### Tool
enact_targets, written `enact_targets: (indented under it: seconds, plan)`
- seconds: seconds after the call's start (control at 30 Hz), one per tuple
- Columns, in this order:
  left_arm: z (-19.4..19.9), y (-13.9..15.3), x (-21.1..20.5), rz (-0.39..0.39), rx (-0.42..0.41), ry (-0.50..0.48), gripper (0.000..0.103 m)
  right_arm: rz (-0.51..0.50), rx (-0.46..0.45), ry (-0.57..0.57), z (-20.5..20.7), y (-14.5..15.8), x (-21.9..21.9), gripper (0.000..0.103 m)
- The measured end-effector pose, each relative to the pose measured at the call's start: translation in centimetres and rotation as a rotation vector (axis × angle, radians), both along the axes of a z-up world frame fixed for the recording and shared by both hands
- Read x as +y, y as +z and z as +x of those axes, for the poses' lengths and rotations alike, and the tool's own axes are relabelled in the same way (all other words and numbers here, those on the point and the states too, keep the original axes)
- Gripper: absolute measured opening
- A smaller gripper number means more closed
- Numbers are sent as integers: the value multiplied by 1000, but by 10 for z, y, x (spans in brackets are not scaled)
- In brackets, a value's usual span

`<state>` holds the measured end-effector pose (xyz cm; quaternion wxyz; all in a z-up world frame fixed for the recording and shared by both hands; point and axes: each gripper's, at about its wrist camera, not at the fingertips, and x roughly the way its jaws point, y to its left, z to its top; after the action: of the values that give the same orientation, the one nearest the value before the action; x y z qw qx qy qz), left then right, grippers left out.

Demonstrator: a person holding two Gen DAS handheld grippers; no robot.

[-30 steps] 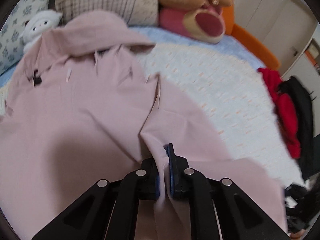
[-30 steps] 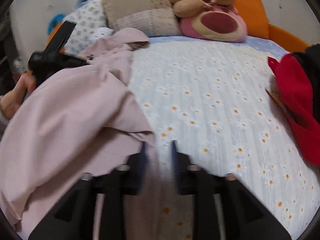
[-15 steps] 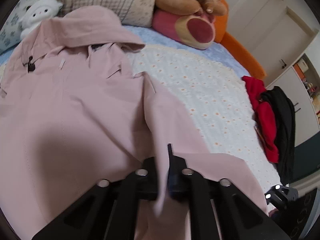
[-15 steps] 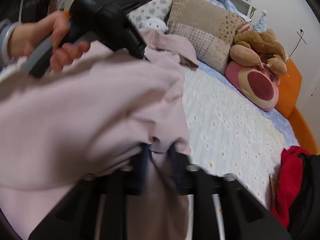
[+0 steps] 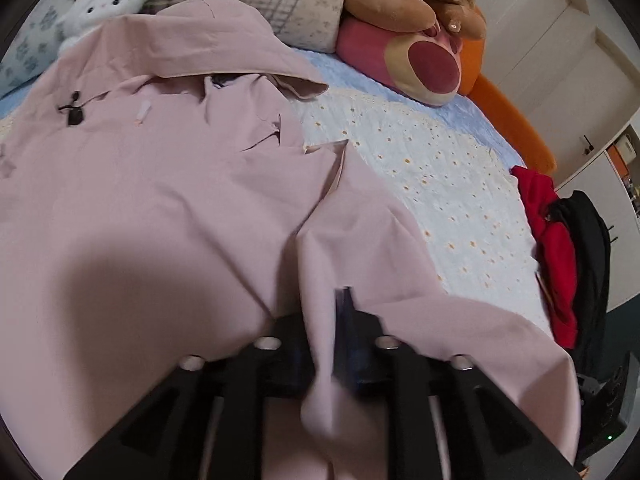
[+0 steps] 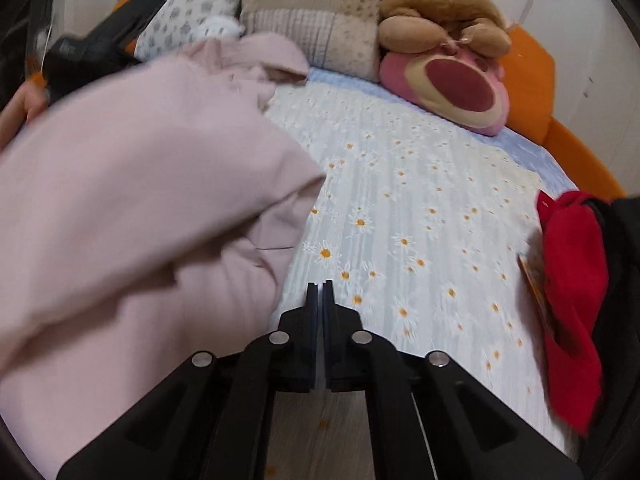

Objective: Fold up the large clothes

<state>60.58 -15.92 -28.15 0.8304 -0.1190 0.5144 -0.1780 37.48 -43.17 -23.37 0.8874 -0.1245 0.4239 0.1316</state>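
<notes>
On the bed [image 6: 420, 208] in front of me lay one pink garment [image 5: 160, 208], one red garment [image 6: 572, 280] and one black one [image 5: 592, 248] beside it. Three pillows lined the head: one blue-flowered [image 6: 188, 4], one beige patchwork [image 6: 320, 16], one pink plush face [image 6: 452, 88]. I counted two soft toys, one white [image 5: 104, 4] and one brown [image 6: 440, 16], and my two grippers, left [image 5: 324, 328] and right [image 6: 320, 308].
</notes>
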Motion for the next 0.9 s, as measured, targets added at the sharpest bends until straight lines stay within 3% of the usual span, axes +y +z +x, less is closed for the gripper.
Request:
enact_targets:
  seconds: [0.03, 0.1, 0.13, 0.17, 0.2, 0.23, 0.37, 0.47, 0.53, 0.67, 0.8, 0.83, 0.87, 0.9]
  plan:
    - [-8, 11, 4, 15, -1, -6, 53, 14, -13, -10, -6, 9, -1, 7]
    - [-33, 38, 14, 57, -34, -13, 75, 58, -44, -8, -30, 35, 4, 23]
    - [-52, 53, 19, 69, -59, -33, 77, 93, -60, 8, -51, 49, 7, 48]
    - [-71, 66, 24, 85, -76, -57, 80, 118, -75, 22, -74, 62, 14, 67]
    - [-97, 79, 28, 117, -87, -90, 84, 143, -77, 46, -95, 72, 21, 68]
    - [-128, 90, 33, 143, -89, -127, 90, 172, -59, 75, -111, 77, 28, 67]
    - [-237, 103, 45, 157, -44, -230, 91, 312, 65, 155, -181, 82, 60, 66]
    - [-307, 92, 47, 134, 8, -287, 91, 403, 168, 170, -215, 68, 84, 66]
    - [-337, 77, 46, 131, 41, -314, 91, 371, 190, 171, -227, 58, 102, 66]
    - [-367, 45, 44, 119, 117, -315, 82, 338, 226, 161, -224, 40, 124, 64]
    - [-366, 14, 52, 52, 207, -255, 56, 396, 300, 115, -203, 20, 134, 64]
    - [-367, 9, 55, 36, 214, -238, 51, 404, 320, 116, -197, 15, 138, 55]
    - [-368, 7, 56, 37, 200, -225, 48, 408, 335, 126, -194, 12, 141, 34]
    - [-371, 6, 57, 40, 187, -221, 43, 401, 354, 132, -191, 8, 144, 26]
